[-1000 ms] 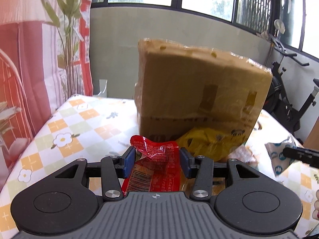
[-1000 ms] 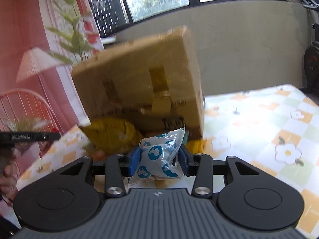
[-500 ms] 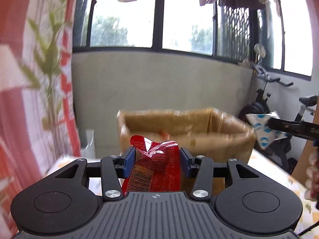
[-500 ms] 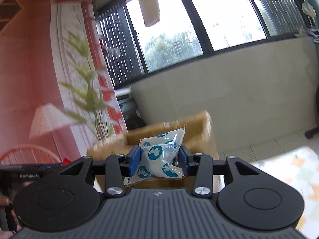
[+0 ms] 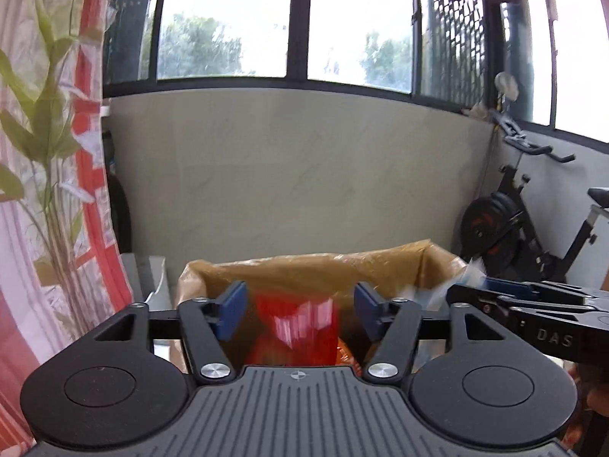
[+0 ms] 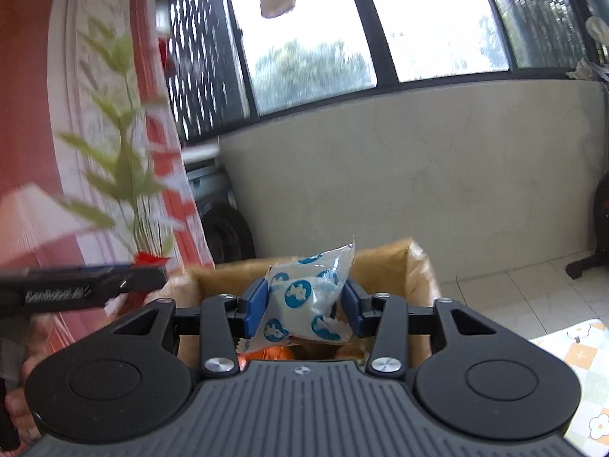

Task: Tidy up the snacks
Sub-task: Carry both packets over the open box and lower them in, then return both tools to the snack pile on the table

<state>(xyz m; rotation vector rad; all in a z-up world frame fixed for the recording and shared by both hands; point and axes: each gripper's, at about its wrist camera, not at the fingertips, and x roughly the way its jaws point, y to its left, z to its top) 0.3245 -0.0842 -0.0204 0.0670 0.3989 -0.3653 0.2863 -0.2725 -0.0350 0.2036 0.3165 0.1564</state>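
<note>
An open cardboard box (image 5: 304,266) lies just below and ahead of both grippers. My left gripper (image 5: 299,310) hangs over its mouth with its jaws opening. A blurred red snack packet (image 5: 297,329) sits loose between the pads, a gap on each side. My right gripper (image 6: 304,306) also hovers over the box (image 6: 392,262). Its jaws are starting to open, but the blue pads still touch a white packet with blue prints (image 6: 308,297). Orange packets (image 6: 278,352) lie inside the box. Each gripper shows in the other's view: right gripper (image 5: 533,304), left gripper (image 6: 83,285).
A grey low wall with windows stands behind the box. An exercise bike (image 5: 533,228) is at the right, and a plant with a red curtain (image 5: 49,152) at the left. The checked tablecloth (image 6: 574,346) shows at the lower right. A hand (image 6: 19,403) holds the left gripper.
Both grippers rose from beside the box's foot to over its open top. The left jaws spread and the red packet slipped lower between them. The right still carries its packet.
</note>
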